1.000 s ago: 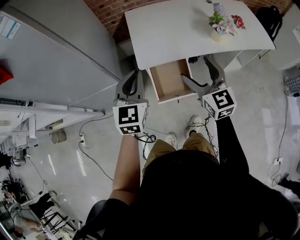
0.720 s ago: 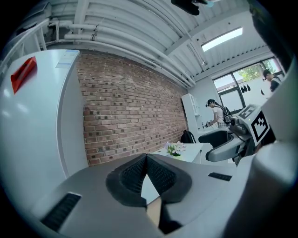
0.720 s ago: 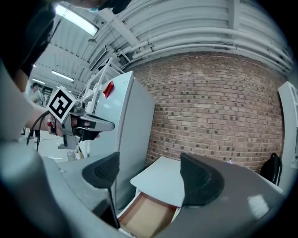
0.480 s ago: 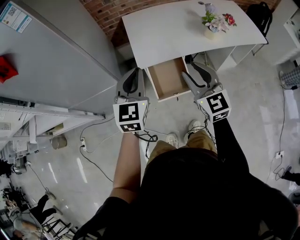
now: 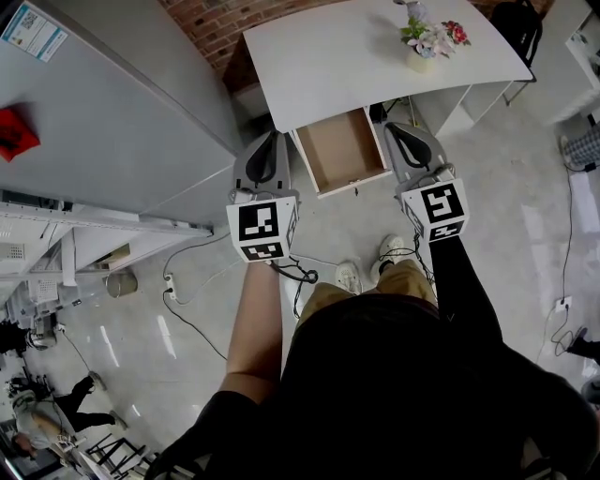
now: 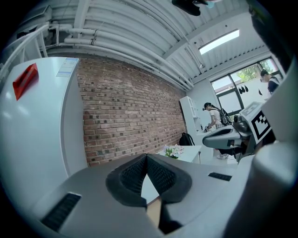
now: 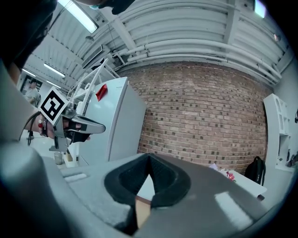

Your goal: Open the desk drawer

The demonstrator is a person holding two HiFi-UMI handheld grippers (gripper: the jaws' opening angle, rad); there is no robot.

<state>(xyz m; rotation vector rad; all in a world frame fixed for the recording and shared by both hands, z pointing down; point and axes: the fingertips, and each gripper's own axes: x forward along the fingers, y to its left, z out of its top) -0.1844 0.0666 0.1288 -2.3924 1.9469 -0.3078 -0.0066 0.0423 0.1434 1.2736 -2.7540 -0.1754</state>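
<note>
The white desk (image 5: pixel 328 56) stands ahead of me with its wooden drawer (image 5: pixel 341 150) pulled out, the inside bare. My left gripper (image 5: pixel 274 141) hangs just left of the drawer, jaws shut on nothing, tips meeting in the left gripper view (image 6: pixel 146 156). My right gripper (image 5: pixel 393 129) hovers just right of the drawer, apart from it. Its jaws are shut and empty in the right gripper view (image 7: pixel 149 156). Both grippers point roughly level toward the brick wall (image 7: pixel 205 116).
A pot of flowers (image 5: pixel 427 39) sits on the desk's far right. A tall grey cabinet (image 5: pixel 103 122) with a red tag (image 5: pixel 17 133) fills the left. A black bag (image 5: pixel 518 26) lies behind the desk. Cables (image 5: pixel 291 275) trail on the floor by my feet.
The right gripper's jaws went from wide open to shut. Both grippers rose a little; the right one swung from the drawer's front to its right side. The drawer stays open.
</note>
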